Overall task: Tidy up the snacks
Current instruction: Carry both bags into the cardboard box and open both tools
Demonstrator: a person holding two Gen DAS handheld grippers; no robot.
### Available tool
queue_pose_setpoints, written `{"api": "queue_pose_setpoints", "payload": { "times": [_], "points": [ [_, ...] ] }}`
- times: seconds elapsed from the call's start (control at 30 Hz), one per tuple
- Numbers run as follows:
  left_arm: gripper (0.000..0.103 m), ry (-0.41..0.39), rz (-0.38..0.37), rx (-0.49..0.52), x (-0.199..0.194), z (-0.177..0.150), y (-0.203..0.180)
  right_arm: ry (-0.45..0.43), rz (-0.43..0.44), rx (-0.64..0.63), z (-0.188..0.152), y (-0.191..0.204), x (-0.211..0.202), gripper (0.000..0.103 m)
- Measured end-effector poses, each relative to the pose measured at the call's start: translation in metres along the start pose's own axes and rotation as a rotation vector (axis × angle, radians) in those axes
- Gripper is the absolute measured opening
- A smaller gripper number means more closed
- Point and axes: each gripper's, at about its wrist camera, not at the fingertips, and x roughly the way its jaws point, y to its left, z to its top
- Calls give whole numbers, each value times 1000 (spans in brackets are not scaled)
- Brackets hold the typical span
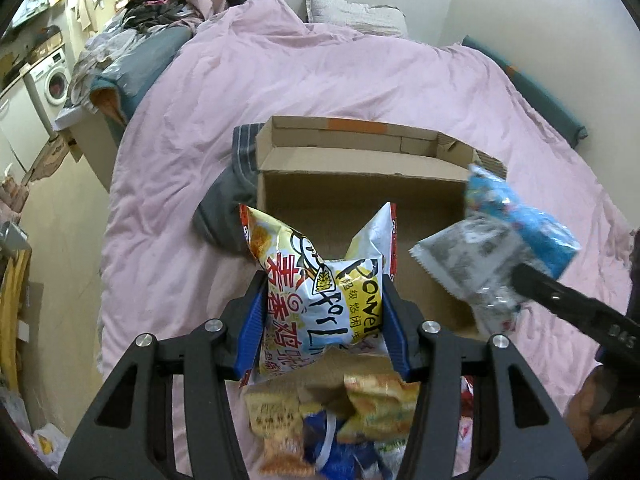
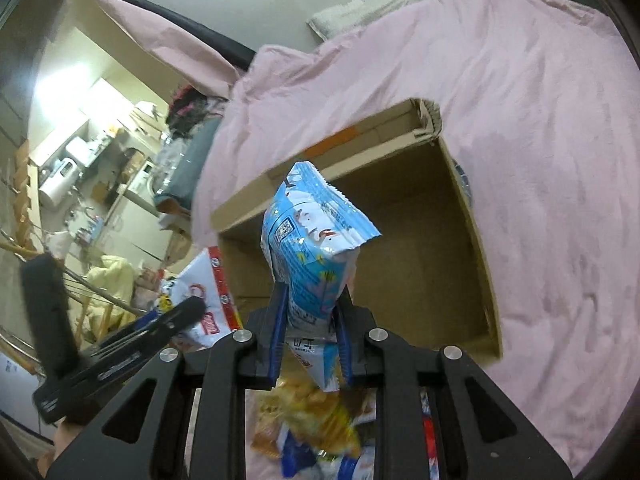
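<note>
My left gripper (image 1: 324,284) is shut on a white and yellow snack bag (image 1: 320,280) with red writing, held up in front of an open cardboard box (image 1: 344,196) on the bed. My right gripper (image 2: 312,304) is shut on a light blue snack packet (image 2: 312,236), held just before the same box (image 2: 420,240). In the left wrist view the right gripper's finger (image 1: 560,288) comes in from the right, with the blue packet (image 1: 516,216) blurred. A pile of loose snack packets (image 1: 332,412) lies below both grippers; it also shows in the right wrist view (image 2: 308,420).
The box rests on a pink duvet (image 1: 320,72) that covers the bed. A grey garment (image 1: 228,204) lies against the box's left side. A pillow (image 1: 352,12) is at the head. A washing machine (image 1: 52,80) and clutter stand left of the bed.
</note>
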Motion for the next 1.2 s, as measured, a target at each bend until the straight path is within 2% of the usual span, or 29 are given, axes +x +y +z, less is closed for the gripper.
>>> {"api": "queue_pose_setpoints", "payload": {
  "times": [0.3, 0.63, 0.9, 1.0, 1.1, 1.13, 1.17, 1.2],
  "points": [
    [49, 41, 28, 78, 40, 6, -18, 84, 1, 33, -4, -27, 47, 23],
    [49, 35, 47, 145, 63, 8, -35, 131, -43, 26, -5, -26, 63, 24],
    [51, 20, 60, 174, 60, 7, -38, 101, -68, 5, -3, -17, 57, 27],
    [51, 20, 60, 153, 59, 7, -34, 88, -69, 7, -1, -18, 54, 27],
    [52, 40, 23, 110, 58, 8, -25, 76, -75, 20, -2, -21, 50, 27],
    [58, 40, 25, 101, 56, 8, -23, 74, -76, 22, -1, -22, 49, 27],
    [68, 31, 27, 96, 54, 8, -21, 69, -78, 17, -1, -21, 47, 27],
    [73, 19, 29, 93, 52, 8, -20, 65, -83, 13, 1, -20, 46, 27]
  ]
}}
